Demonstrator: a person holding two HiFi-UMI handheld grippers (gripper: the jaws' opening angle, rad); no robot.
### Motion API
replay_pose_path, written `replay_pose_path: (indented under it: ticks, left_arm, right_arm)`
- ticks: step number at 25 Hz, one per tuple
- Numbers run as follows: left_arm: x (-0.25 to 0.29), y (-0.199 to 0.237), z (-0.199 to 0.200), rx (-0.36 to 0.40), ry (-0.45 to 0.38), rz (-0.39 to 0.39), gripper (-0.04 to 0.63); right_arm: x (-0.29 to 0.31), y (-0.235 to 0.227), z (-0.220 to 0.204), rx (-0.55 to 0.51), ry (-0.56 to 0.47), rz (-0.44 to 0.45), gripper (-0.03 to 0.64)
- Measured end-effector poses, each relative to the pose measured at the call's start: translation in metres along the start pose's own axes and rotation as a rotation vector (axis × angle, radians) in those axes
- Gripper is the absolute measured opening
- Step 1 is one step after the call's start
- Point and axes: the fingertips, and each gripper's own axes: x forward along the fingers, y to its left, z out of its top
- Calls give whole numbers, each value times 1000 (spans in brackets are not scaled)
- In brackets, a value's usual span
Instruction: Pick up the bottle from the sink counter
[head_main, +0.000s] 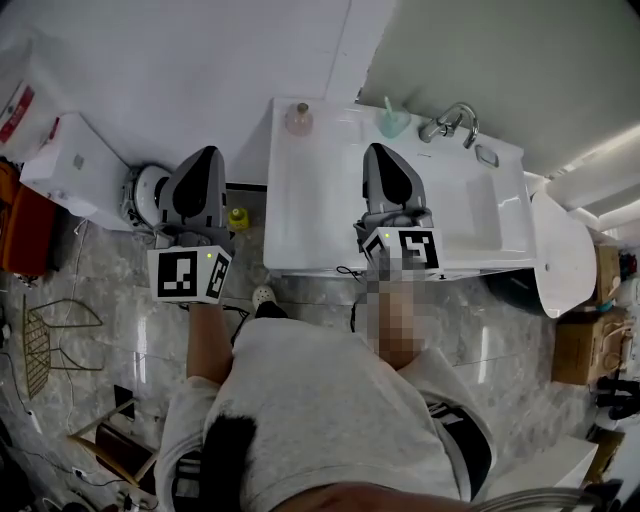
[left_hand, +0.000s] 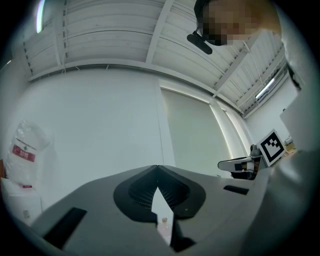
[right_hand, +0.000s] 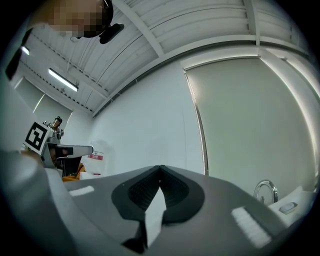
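Grey shirt (head_main: 330, 400) on the person fills the near edge of the head view. Nothing of the task is judged done. The bottle (head_main: 298, 119) is seen standing untouched at the back left corner of the counter (head_main: 310, 220), well apart from both grippers.

The right gripper (head_main: 379, 151) is held above the counter near its middle, its jaws closed together with nothing between them. The left gripper (head_main: 206, 153) is held off the counter's left edge, over the floor, likewise closed and empty. The reach, the opening of the jaws, the grasp and the lift are all judged left to do.

In neither gripper view can the bottle be told, since both are pointed at wall and ceiling. Its cap and contents are too small to be made out. A teal item (head_main: 392, 122) beside the tap (head_main: 450, 123) cannot be identified.
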Motion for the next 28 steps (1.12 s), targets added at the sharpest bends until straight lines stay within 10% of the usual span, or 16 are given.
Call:
replay_pose_path:
  ticks: [28]
  left_arm:
    - [105,100,-73,-80,46,-173,8]
  right_arm:
    - [116,9,-74,-6,119,-154,11]
